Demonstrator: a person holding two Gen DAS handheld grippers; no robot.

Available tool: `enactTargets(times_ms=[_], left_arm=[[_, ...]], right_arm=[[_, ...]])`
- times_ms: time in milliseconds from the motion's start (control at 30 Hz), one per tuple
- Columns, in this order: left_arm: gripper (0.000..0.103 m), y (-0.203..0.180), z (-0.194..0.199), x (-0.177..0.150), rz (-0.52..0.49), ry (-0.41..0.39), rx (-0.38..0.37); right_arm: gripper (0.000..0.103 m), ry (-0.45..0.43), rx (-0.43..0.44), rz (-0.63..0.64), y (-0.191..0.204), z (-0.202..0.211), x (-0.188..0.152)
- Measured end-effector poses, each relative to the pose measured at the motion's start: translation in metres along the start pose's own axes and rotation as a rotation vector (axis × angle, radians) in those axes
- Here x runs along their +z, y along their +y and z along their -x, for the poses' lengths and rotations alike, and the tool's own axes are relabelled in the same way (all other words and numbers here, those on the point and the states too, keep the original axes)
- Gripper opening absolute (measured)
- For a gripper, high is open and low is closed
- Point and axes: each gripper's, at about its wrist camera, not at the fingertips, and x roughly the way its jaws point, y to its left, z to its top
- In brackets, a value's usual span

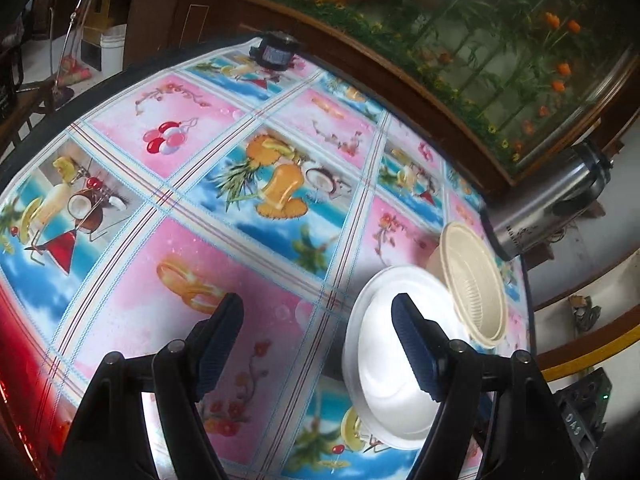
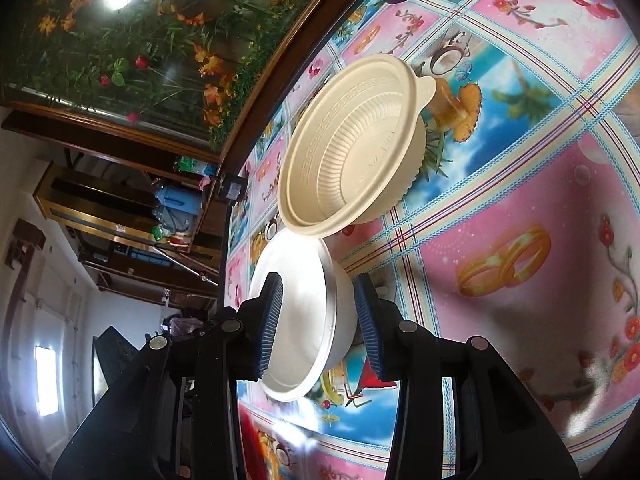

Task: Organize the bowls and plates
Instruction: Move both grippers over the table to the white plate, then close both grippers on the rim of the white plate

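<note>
Site: table w/ patterned cloth [image 1: 240, 152] in pink and blue squares, printed w/ fruit, rings, flowers.

Left gripper [image 1: 318, 346]: jaws stand wide apart, nothing between the pads. Left finger is over bare cloth; right finger [image 1: 414, 350] overlaps the white bowl [image 1: 384, 392] in the left wrist view, but whether it touches the bowl cannot be told. No grip seen.

Right gripper [image 2: 320, 324]: jaws partly closed on the white bowl [image 2: 308, 320]. One pad [image 2: 269, 320] sits inside the bowl, the other [image 2: 370, 328] on its outer wall, so the wall is pinched between them. Bowl is held tilted on edge, mouth facing left in the right wrist view, near the table's edge.

Cream bowl [image 2: 352, 148]: ribbed inside, wide rim w/ small tab handle. It lies just beyond the white bowl, rims overlapping in both views; contact vs. small gap cannot be told. In the left wrist view the cream bowl [image 1: 476, 284] is to the right of the white one, near the cloth's far right border.

Other items: steel flask [image 1: 548, 204] w/ dark cap stands at the table's edge, just beyond the cream bowl. Small dark device [image 1: 274, 54] at the table's far end. Flower mural [image 1: 460, 32] in wooden frame runs behind the table.
</note>
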Motion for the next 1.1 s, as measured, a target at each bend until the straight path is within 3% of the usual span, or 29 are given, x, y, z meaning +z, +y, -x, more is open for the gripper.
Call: enactTargets(times_ms=[100, 333, 567, 833, 1033, 1100], left_arm=[[0.077, 0.003, -0.005, 0.000, 0.018, 0.032, -0.064], [0.077, 0.003, -0.012, -0.003, 0.025, 0.070, -0.099], [0.077, 0.001, -0.027, -0.009, 0.050, 0.159, -0.175], [0.075, 0.000, -0.024, -0.012, 0.045, 0.127, -0.167], [0.052, 0.000, -0.020, -0.011, 0.035, 0.104, -0.164], [0.037, 0.001, -0.021, -0.011, 0.035, 0.110, -0.165]], right_arm=[[0.038, -0.001, -0.005, 0.007, 0.000, -0.004, -0.002], [0.038, -0.016, -0.027, 0.031, 0.002, -0.007, -0.006], [0.038, -0.022, -0.032, 0.027, 0.001, -0.008, -0.008], [0.038, -0.008, -0.023, 0.021, 0.002, -0.011, -0.010], [0.038, -0.019, -0.019, 0.022, 0.003, -0.010, -0.011], [0.038, -0.016, -0.016, 0.018, 0.001, -0.012, -0.010]])
